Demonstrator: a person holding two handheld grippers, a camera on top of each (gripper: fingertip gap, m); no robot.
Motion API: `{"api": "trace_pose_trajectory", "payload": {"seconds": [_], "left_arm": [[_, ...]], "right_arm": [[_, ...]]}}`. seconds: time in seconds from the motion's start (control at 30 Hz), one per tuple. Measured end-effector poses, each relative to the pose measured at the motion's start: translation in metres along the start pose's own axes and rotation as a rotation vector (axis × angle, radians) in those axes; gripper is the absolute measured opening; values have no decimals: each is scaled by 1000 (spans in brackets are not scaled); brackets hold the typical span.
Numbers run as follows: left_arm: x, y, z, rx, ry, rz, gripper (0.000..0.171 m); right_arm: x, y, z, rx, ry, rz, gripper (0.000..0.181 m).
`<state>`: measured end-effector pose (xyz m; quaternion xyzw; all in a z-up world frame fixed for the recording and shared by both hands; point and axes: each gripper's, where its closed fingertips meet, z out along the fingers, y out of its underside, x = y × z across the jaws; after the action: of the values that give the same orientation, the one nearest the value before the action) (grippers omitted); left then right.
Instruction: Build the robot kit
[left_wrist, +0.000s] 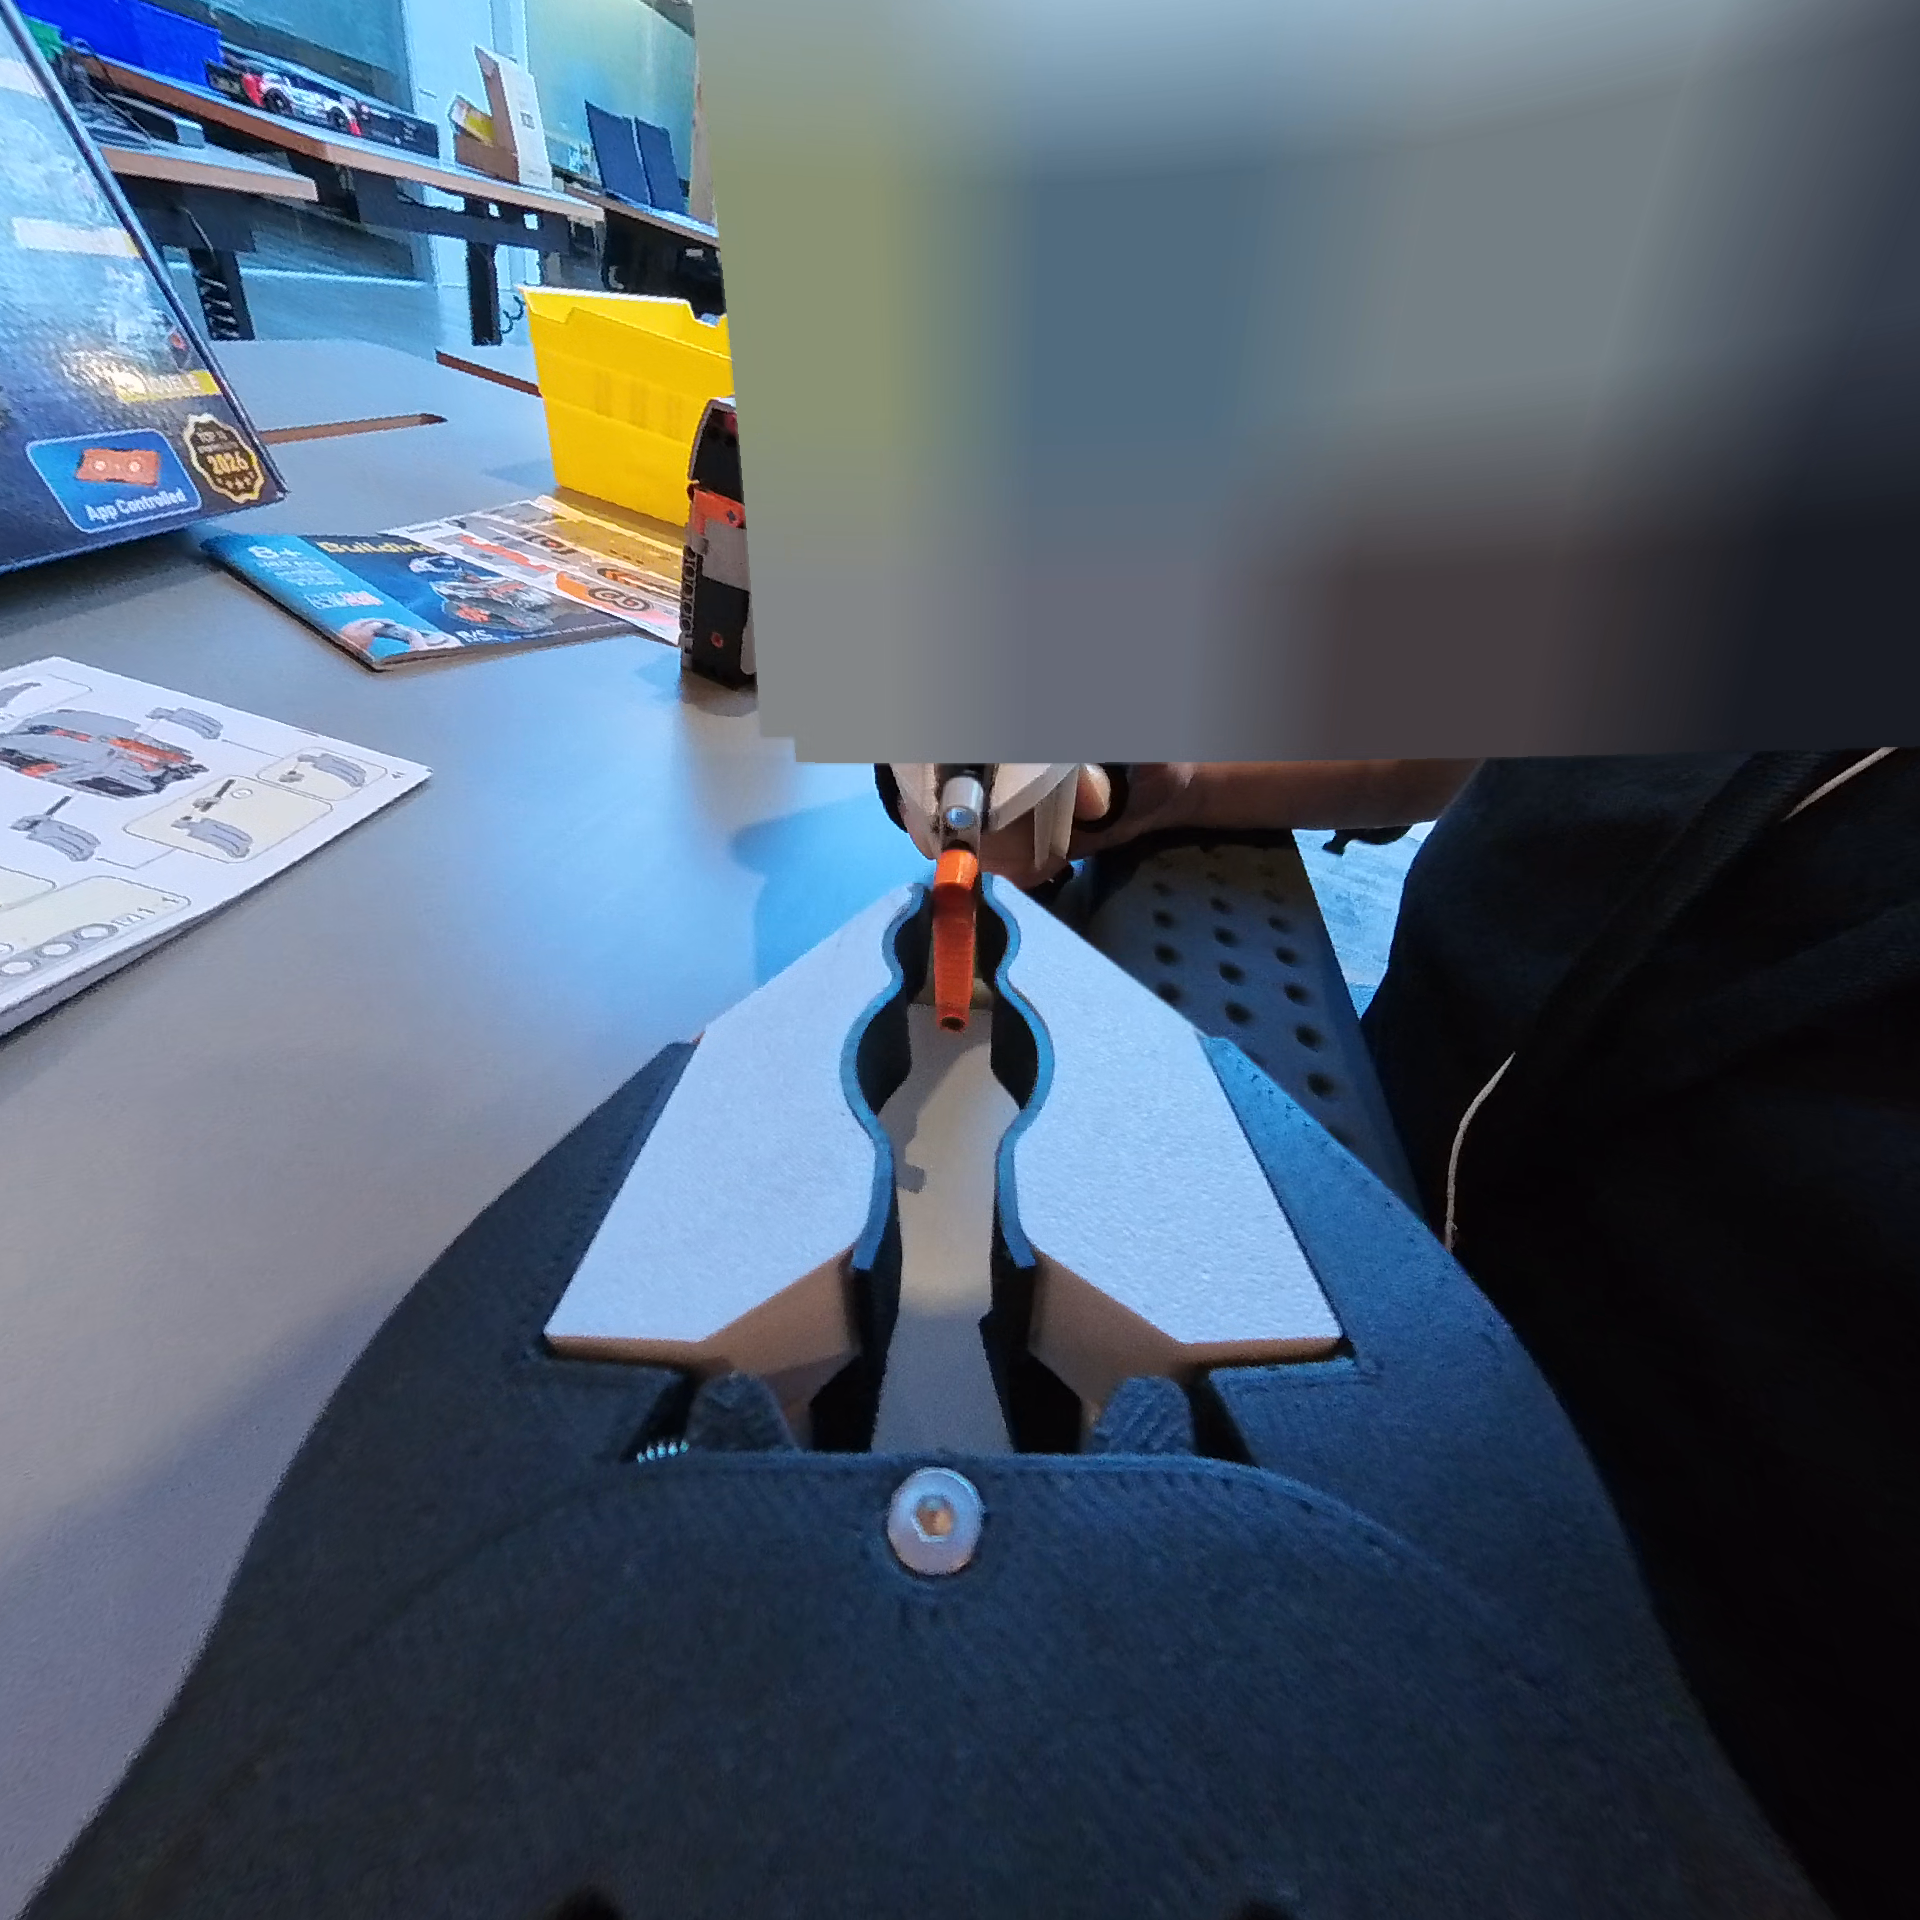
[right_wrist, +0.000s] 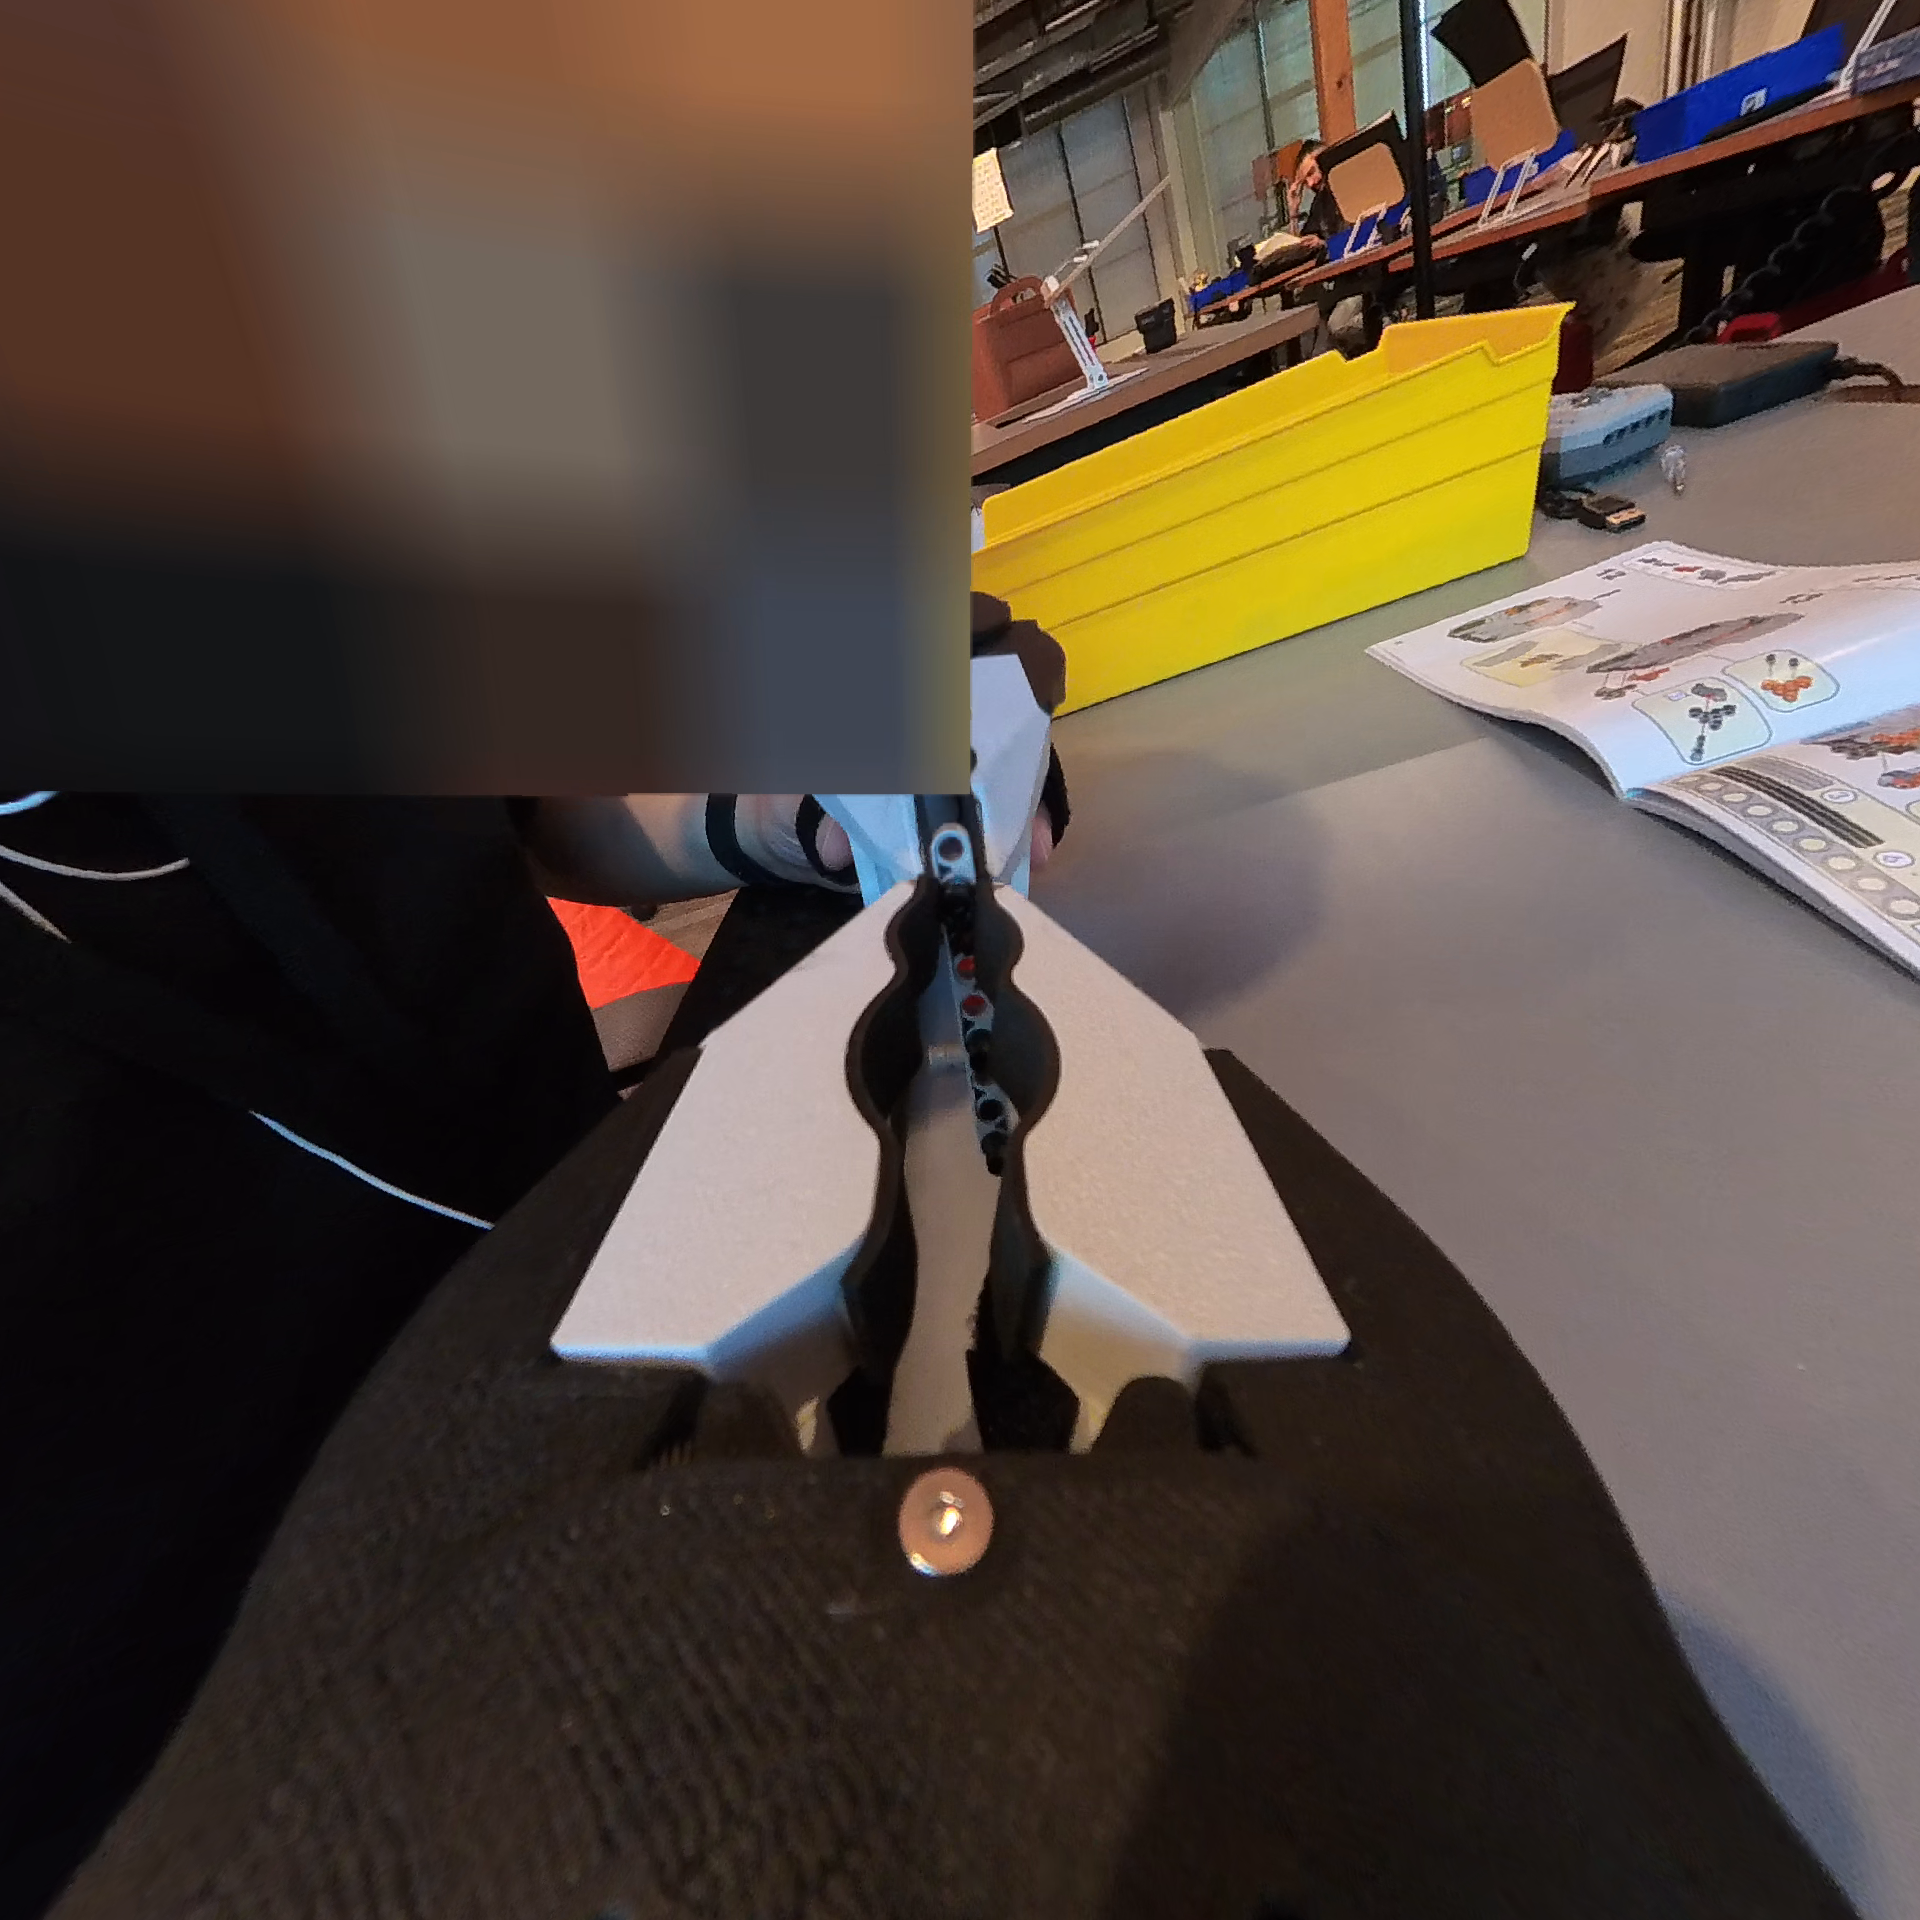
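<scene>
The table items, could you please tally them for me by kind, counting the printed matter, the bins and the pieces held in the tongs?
Printed matter: 4 (box, booklet, sheet, open manual)
Yellow bin: 1
Held pieces: 2 (orange pin in left tongs, grey beam in right tongs)
Total: 7

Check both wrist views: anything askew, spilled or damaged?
Nothing stands out. The left gripper is shut on an orange pin, the right gripper on a grey holed beam. The yellow bin stands upright and the open instruction booklet lies flat on the grey table.
</scene>
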<state>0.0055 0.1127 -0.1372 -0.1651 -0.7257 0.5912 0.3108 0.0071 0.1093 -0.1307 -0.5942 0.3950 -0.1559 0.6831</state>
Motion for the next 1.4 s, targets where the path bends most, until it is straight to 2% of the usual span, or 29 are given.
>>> {"api": "trace_pose_trajectory", "payload": {"seconds": [0.27, 0.5, 0.73, 0.87, 1.1, 1.4], "left_arm": [[3, 4, -1, -34, 36, -24, 6], [18, 13, 1, -88, 136, 5, 5], [31, 13, 0, -83, 215, 22, 5], [24, 11, 0, -76, 188, -14, 5], [3, 14, 0, -91, 71, -69, 5], [18, 16, 0, -105, 152, -16, 5]], "right_arm": [[-2, 3, 1, -20, 9, -37, 6], [-14, 11, 2, -55, -105, 16, 7], [-23, 13, 2, -56, -194, 71, 7], [-19, 12, 2, -49, -181, 101, 7], [-1, 13, 5, -67, 25, -66, 7], [-15, 16, 8, -79, -113, 31, 8]]}}
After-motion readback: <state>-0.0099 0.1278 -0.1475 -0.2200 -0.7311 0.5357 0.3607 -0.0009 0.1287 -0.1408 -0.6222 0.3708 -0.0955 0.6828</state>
